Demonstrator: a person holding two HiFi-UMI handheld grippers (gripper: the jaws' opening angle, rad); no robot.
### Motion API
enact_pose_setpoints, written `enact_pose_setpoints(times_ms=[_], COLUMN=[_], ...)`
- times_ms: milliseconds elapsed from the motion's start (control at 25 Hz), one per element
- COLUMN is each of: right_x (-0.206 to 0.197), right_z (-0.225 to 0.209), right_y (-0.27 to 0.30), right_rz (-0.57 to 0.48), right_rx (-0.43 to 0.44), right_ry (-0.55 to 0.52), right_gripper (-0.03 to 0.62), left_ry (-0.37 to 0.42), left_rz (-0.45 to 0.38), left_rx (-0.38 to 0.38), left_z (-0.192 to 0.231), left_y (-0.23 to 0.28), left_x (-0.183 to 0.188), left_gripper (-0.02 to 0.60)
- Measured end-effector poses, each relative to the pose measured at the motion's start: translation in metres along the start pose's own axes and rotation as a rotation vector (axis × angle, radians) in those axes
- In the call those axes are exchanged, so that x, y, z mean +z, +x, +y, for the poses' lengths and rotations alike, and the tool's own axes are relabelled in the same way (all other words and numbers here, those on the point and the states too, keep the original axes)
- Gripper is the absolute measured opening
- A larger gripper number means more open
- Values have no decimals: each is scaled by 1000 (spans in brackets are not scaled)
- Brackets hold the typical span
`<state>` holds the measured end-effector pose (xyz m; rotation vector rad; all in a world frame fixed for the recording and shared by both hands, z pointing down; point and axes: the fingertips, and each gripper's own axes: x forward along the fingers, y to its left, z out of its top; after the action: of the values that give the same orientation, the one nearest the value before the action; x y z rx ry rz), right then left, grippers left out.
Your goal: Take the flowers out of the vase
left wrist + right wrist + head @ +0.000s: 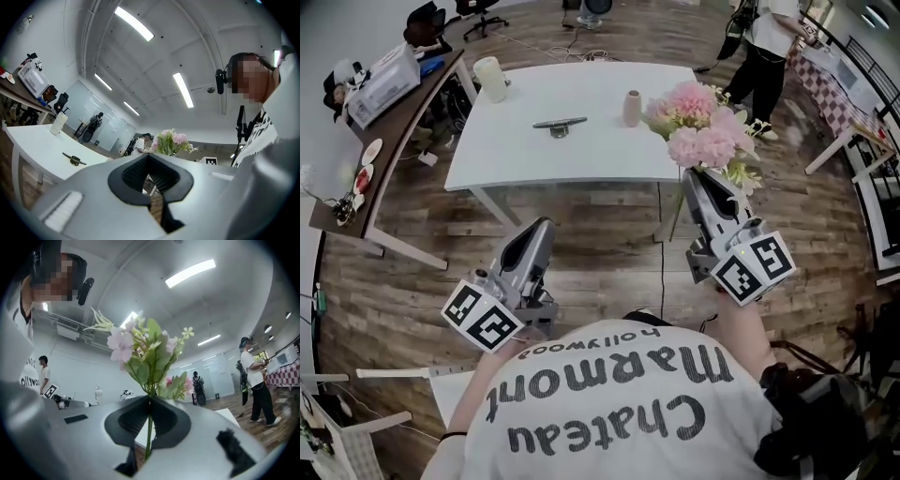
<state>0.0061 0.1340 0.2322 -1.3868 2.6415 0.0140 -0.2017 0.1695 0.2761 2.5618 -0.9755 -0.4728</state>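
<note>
My right gripper (692, 176) is shut on the green stem (149, 427) of a bunch of pink and white flowers (703, 131), held in the air off the near right corner of the white table (581, 155). In the right gripper view the flowers (145, 352) stand straight up out of the closed jaws (150, 397). The small beige vase (632, 108) stands upright on the table, left of the blooms and apart from them. My left gripper (542, 225) hangs lower left over the wood floor, its jaws (149, 155) closed on nothing. Its view shows the flowers (171, 140) ahead.
On the table lie a black tool (560, 124) and a white roll (491, 79). A cluttered brown desk (375, 178) runs along the left. A person (764, 56) stands beyond the table's far right corner, near a checkered table (825, 80).
</note>
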Motion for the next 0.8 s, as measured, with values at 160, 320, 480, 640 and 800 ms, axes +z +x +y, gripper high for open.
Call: enact_pose_setpoints(times_ms=[160,320,480,640,800], right_x=[9,19,21,13,6], right_z=[-22,-58,-87,-103,-114], right_y=[-18,-35,-43,-39,-35], right_rz=[2,16,26,44,45], right_rx=[38,88,131,163,198], right_ry=[-8,4,2,-6,8], right_gripper=[20,20,20,18,18], left_ry=[10,1,-3,5,15], left_rz=[-32,-66,-102,-121,-120], left_rx=[23,62,80,95,120], left_z=[-24,-47,-61,-65,-69], left_y=[16,47,74,86,94], left_x=[-11,-28,-41,-53,-63], left_gripper=[5,5,5,5,6])
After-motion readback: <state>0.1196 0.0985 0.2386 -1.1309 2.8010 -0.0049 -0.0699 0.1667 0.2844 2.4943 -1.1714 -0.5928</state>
